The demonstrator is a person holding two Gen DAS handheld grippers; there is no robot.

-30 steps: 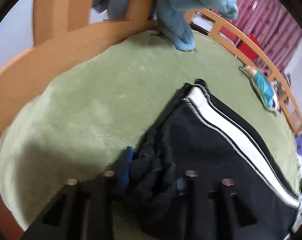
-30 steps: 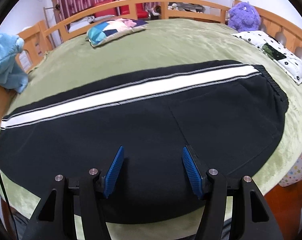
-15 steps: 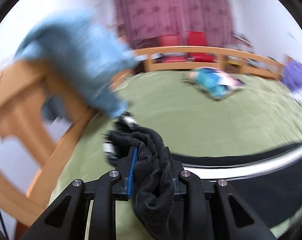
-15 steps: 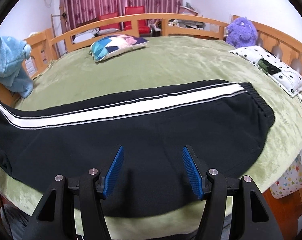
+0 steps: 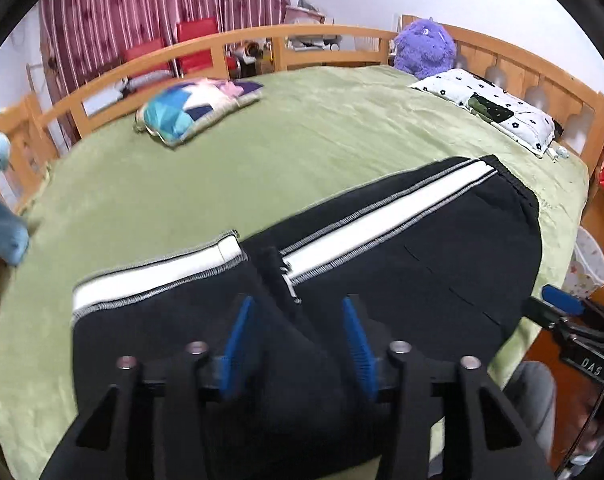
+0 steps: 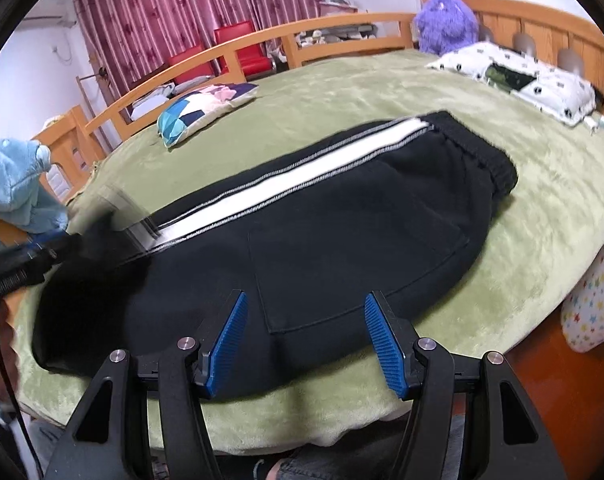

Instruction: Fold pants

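Observation:
Black pants point(image 5: 441, 256) with a white side stripe lie on the green bed point(image 5: 302, 148). The leg end is folded over onto the upper part, its cuff point(image 5: 230, 248) lying near the middle. My left gripper point(image 5: 298, 332) is open just above the folded leg, jaws apart, holding nothing. In the right wrist view the pants point(image 6: 321, 232) lie across the bed with the waistband at the right. My right gripper point(image 6: 305, 340) is open and empty over the near edge of the pants. The left gripper shows at the left edge point(image 6: 26, 260).
A patchwork pillow point(image 5: 194, 108) lies at the far side. A white dotted pillow point(image 5: 497, 108) and a purple plush toy point(image 5: 425, 48) are at the right. A blue plush point(image 6: 14, 184) hangs on the wooden rail at left. A star-patterned bin point(image 6: 593, 312) stands beside the bed.
My left gripper carried the leg end to the right, over the upper part of the pants, and opened, letting it go. My right gripper stayed open.

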